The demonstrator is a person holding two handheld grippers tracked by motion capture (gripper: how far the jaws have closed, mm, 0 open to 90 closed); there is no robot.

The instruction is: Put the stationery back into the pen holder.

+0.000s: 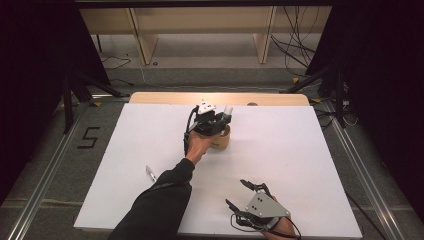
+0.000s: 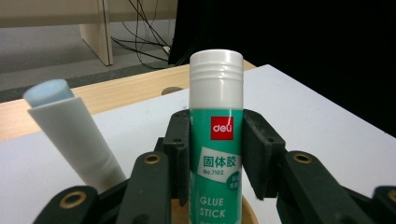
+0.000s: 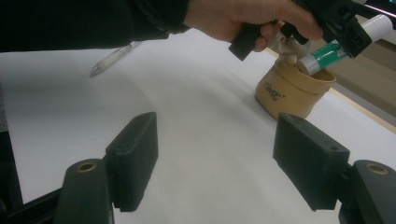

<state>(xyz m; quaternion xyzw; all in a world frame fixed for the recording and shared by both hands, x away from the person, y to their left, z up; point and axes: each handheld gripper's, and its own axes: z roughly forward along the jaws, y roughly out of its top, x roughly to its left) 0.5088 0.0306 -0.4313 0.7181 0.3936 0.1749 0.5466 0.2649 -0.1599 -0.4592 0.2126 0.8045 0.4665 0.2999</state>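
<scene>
Gripping glue stick upright in left gripper over wooden cup, apparently for stowing; right gripper idle, open above counter.

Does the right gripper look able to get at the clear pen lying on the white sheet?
Probably yes: the right gripper has open, empty jaws, and the clear pen lies flat in the open, though the person's dark left sleeve stretches between them.

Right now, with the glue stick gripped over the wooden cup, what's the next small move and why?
Probably open the left gripper and let go. Its jaws clamp the glue stick, whose lower end already sits inside the wooden cup, beside a white tube leaning there. The right gripper rests open, well clear, so nothing blocks the release.
</scene>
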